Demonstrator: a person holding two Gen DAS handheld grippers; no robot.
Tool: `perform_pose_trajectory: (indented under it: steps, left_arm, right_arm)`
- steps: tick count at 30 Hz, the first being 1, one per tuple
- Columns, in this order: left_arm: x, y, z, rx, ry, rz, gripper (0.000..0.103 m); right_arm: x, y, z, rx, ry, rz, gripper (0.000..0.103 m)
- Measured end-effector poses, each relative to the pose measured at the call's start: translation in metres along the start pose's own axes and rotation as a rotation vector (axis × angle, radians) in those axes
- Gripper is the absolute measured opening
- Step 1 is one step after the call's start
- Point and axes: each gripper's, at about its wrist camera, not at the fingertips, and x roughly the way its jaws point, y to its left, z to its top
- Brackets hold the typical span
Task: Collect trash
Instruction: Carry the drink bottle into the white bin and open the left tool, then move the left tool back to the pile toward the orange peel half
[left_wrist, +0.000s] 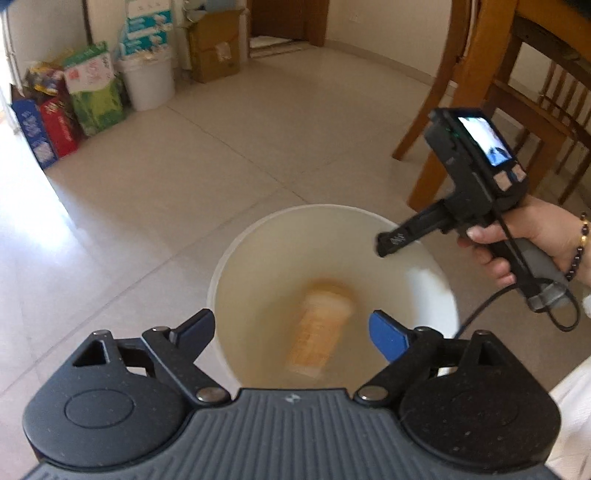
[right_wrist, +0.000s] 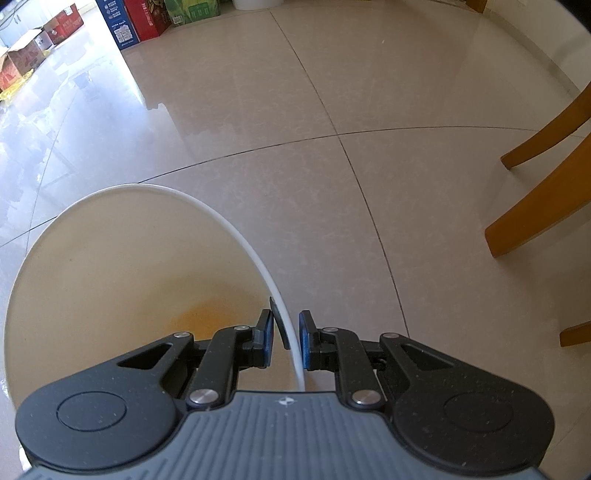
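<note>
Trash bucket (left_wrist: 236, 266) holds one blurred orange cup (left_wrist: 321, 328) (lying tilted); left tool (left_wrist: 291, 332) spread wide, right tool (right_wrist: 287, 341) straddles its rim, unclenched.

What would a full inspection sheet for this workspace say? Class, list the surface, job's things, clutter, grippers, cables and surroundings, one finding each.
Surface: glossy beige tiled floor.
Job's things: white bucket on the floor; an orange-and-white cup, blurred, lies inside.
Clutter: nothing seen on the floor near the bucket.
Grippers: left gripper open above the bucket; right gripper astride the bucket rim, jaws narrowly apart, not clamped.
Cables: black cable loops from the right handle.
Surroundings: wooden chair; boxes and bags along the wall.
</note>
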Motion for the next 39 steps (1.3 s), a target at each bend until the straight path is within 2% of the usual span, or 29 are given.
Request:
perform_pose_trajectory:
  steps: [4, 7, 14, 21, 27, 35, 39]
  left_arm:
    - [-0.016, 0.011, -0.006, 0.021, -0.043, 0.042, 0.095]
    - [-0.021, 0.022, -0.008, 0.02, -0.038, 0.086, 0.097]
    - [-0.027, 0.061, -0.042, -0.125, -0.045, 0.078, 0.097]
    - [-0.018, 0.094, -0.088, -0.246, 0.034, 0.166, 0.097]
    - [0.003, 0.117, -0.131, -0.316, 0.083, 0.226, 0.097]
    - [0.053, 0.132, -0.18, -0.38, 0.132, 0.194, 0.097]
    - [0.078, 0.137, -0.191, -0.388, 0.161, 0.206, 0.097]
  right_arm:
    - [0.0, 0.0, 0.0, -0.002, 0.0, 0.0, 0.017]
    - [0.0, 0.0, 0.0, -0.003, -0.001, 0.0, 0.017]
    - [0.0, 0.001, 0.0, -0.003, -0.001, -0.001, 0.017]
    - [-0.001, 0.002, -0.001, -0.007, -0.001, -0.003, 0.017]
    - [-0.002, 0.003, -0.001, -0.012, -0.003, -0.006, 0.017]
    - [-0.002, 0.005, -0.001, -0.013, -0.003, -0.009, 0.017]
    - [-0.003, 0.008, -0.001, -0.021, -0.003, -0.017, 0.018]
